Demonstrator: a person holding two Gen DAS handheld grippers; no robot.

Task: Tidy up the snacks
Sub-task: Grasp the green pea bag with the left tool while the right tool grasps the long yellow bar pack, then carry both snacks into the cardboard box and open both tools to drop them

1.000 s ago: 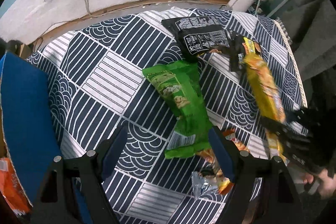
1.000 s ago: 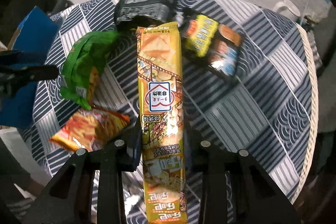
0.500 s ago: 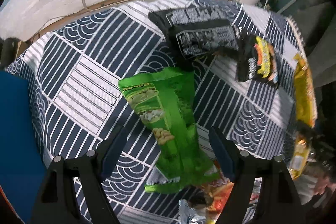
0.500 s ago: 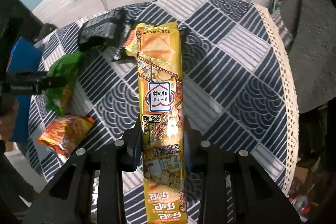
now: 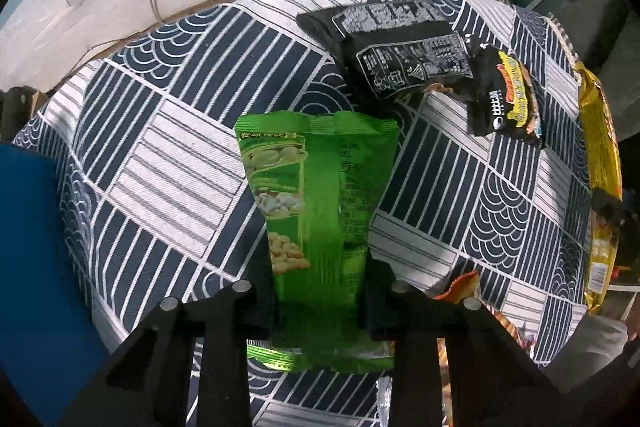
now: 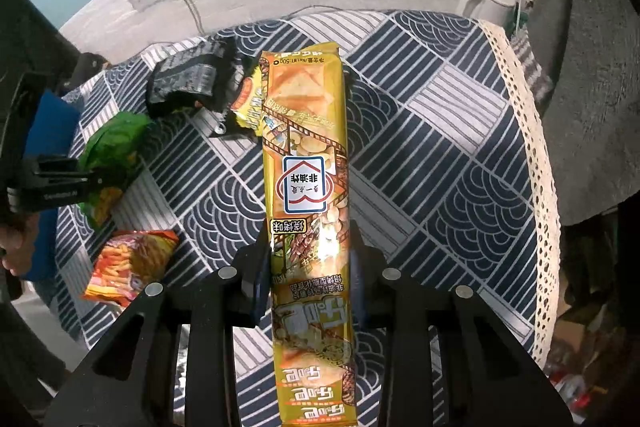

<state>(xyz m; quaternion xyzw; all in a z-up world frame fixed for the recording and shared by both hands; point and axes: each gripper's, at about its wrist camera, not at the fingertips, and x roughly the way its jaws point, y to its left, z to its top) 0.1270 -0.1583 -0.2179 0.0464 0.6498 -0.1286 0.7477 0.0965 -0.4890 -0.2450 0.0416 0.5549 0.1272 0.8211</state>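
My cloth [image 5: 168, 155]: navy with white stripes and wave arcs. Packets: green [image 5: 320, 211], yellow [image 6: 308, 187], black [image 5: 404, 55], orange-red [image 6: 128, 267].

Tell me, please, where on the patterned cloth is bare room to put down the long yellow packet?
The widest bare part lies between the yellow packet and the cloth's lace edge. Another bare patch lies between the green bag and the blue box. It is crowded around the black bags and the orange bag.
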